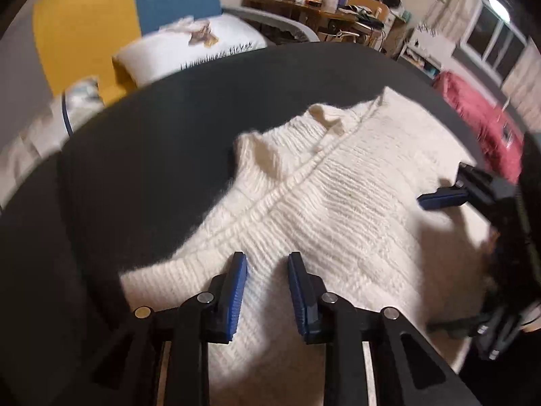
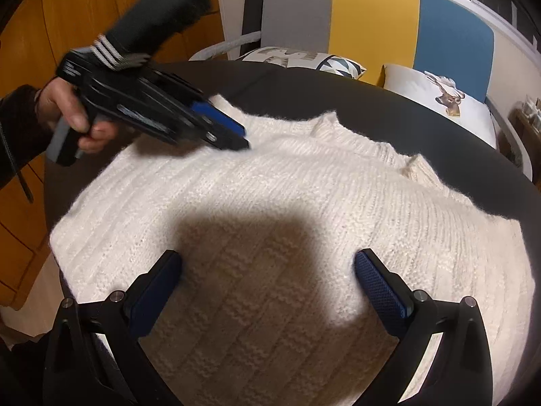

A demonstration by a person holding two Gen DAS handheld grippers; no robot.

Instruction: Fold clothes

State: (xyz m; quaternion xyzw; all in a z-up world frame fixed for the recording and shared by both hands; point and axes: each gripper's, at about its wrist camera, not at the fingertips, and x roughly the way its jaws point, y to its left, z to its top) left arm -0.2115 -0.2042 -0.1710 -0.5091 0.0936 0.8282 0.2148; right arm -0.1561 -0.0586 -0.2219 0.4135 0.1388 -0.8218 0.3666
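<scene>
A cream knitted sweater (image 1: pixel 338 196) lies spread on a dark bed cover (image 1: pixel 152 142), its collar at the far side. It also shows in the right wrist view (image 2: pixel 270 196). My left gripper (image 1: pixel 267 264) hovers over the sweater's near left part, jaws a little apart with nothing between them. It shows from the side in the right wrist view (image 2: pixel 241 137), above the sweater's far left edge. My right gripper (image 2: pixel 267 267) is wide open above the sweater's middle, empty. In the left wrist view only one blue pad of it shows at the right (image 1: pixel 441 199).
White pillows (image 1: pixel 192 47) lie at the head of the bed against a grey, yellow and blue headboard (image 2: pixel 372 17). A red blanket (image 1: pixel 473 118) lies at the right. A cluttered desk (image 1: pixel 321 3) stands beyond. Wooden cupboards (image 2: pixel 50 17) stand on the left.
</scene>
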